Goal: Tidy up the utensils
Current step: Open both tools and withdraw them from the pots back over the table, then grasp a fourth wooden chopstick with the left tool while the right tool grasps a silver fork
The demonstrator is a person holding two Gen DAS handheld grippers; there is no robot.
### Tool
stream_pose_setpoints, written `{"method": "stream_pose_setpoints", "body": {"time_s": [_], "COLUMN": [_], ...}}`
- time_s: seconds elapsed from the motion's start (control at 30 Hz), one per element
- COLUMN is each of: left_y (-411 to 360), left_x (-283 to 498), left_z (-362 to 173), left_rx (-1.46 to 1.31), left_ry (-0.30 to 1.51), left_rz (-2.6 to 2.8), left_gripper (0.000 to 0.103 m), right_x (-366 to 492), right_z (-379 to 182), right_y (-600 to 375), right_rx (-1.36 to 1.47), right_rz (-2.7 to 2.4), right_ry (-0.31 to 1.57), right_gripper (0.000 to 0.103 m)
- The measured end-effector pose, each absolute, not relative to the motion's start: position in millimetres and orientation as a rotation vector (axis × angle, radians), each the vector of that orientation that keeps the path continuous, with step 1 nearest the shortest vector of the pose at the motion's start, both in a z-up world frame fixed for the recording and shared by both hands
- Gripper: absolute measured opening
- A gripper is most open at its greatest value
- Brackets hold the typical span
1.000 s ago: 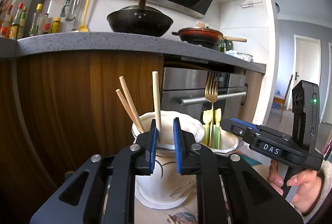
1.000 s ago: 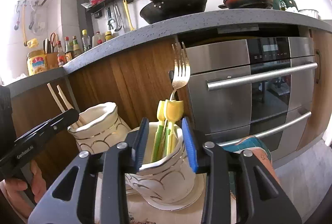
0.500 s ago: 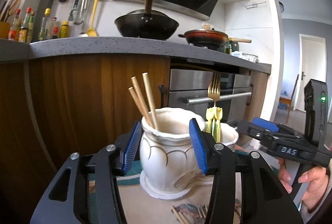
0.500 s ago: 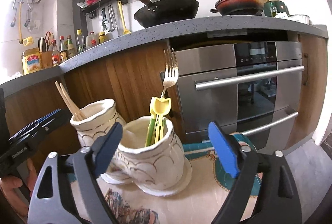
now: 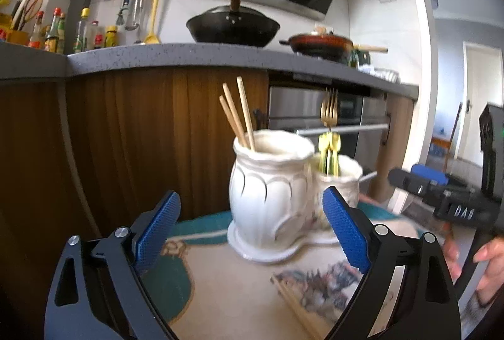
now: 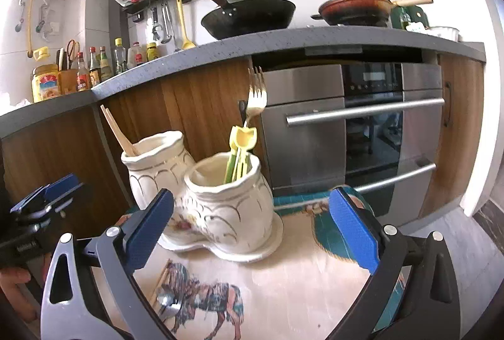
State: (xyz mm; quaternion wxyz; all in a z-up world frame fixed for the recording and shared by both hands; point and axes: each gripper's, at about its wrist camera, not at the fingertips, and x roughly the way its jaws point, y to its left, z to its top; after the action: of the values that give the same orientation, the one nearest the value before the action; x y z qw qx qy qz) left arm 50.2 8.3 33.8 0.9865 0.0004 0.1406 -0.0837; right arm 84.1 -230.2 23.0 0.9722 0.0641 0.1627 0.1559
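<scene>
A white ceramic twin-pot holder stands on the table. Its left pot (image 5: 267, 182) (image 6: 154, 163) holds three wooden chopsticks (image 5: 239, 113) (image 6: 118, 132). Its right pot (image 5: 343, 179) (image 6: 230, 207) holds a gold fork (image 5: 329, 110) (image 6: 256, 94) and yellow-green utensils (image 5: 329, 151) (image 6: 241, 148). My left gripper (image 5: 250, 204) is short of the left pot, jaws opening wide, nothing between the pads. My right gripper (image 6: 252, 198) is short of the right pot, jaws also opening, nothing between them. Loose chopsticks (image 5: 296, 308) (image 6: 160, 280) and a spoon (image 6: 167, 302) lie on the table near me.
The table mat (image 6: 283, 286) carries a horse picture. Behind the pots are wooden cabinet fronts (image 5: 141, 135), a steel oven (image 6: 362, 119) and a grey counter (image 5: 189, 56) with a wok and pan. A person's hand (image 5: 485, 261) grips the right gripper's handle.
Both grippers have drawn back from the pots and their jaws have spread wide. The chopstick that stood upright at the left jaws now leans in the left pot with the others.
</scene>
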Motion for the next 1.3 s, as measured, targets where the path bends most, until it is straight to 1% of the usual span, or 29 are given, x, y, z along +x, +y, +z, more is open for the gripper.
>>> {"method": "stream_pose_setpoints", "body": {"time_s": [0.23, 0.43, 0.6, 0.73, 0.9, 0.97, 1.03, 1.07, 1.1, 1.13, 1.17, 1.23, 1.3], "left_y": [-0.6, -6.4, -6.8, -16.9, -21.6, -21.4, -21.2, -20.6, -19.9, -19.9, -19.8, -20.9, -27.0], "left_x": [43.2, 52.0, 51.2, 54.3, 57.1, 56.6, 54.6, 54.0, 54.2, 54.7, 55.6, 55.5, 53.8], "left_z": [11.5, -16.4, -28.6, -43.5, -52.7, -53.2, -53.4, -53.0, -53.4, -53.5, -55.5, -54.8, -53.8], "left_rx": [0.07, 0.079, 0.06, 0.11, 0.138, 0.134, 0.136, 0.142, 0.155, 0.158, 0.163, 0.159, 0.186], "left_ry": [0.412, 0.642, 0.728, 0.796, 0.839, 0.84, 0.841, 0.841, 0.847, 0.85, 0.86, 0.859, 0.85], "left_rz": [-0.166, -0.174, -0.162, -0.178, -0.189, -0.209, -0.224, -0.226, -0.22, -0.223, -0.219, -0.214, -0.223], "left_gripper": [0.092, 0.092, 0.092, 0.092, 0.089, 0.082, 0.077, 0.071, 0.068, 0.062, 0.059, 0.059, 0.054], "right_x": [74.8, 63.5, 61.4, 62.4, 66.4, 66.3, 66.5, 66.4, 66.2, 66.2, 65.8, 65.2, 65.6], "right_z": [13.7, 4.8, 0.5, -2.6, -7.3, -7.7, -7.7, -7.7, -7.6, -7.3, -6.9, -6.3, -6.6], "right_y": [-239.9, -241.9, -234.2, -230.8, -228.0, -226.9, -226.6, -226.7, -226.8, -226.7, -226.8, -226.7, -225.9], "right_rx": [0.176, 0.195, 0.157, 0.14, 0.128, 0.12, 0.12, 0.122, 0.122, 0.122, 0.121, 0.123, 0.124], "right_rz": [0.306, 0.311, 0.324, 0.325, 0.34, 0.343, 0.347, 0.35, 0.352, 0.353, 0.354, 0.356, 0.359], "right_ry": [0.39, 0.43, 0.44, 0.441, 0.461, 0.461, 0.463, 0.463, 0.464, 0.464, 0.463, 0.461, 0.463], "right_gripper": [0.098, 0.098, 0.098, 0.098, 0.098, 0.098, 0.098, 0.098, 0.098, 0.098, 0.098, 0.098, 0.098]}}
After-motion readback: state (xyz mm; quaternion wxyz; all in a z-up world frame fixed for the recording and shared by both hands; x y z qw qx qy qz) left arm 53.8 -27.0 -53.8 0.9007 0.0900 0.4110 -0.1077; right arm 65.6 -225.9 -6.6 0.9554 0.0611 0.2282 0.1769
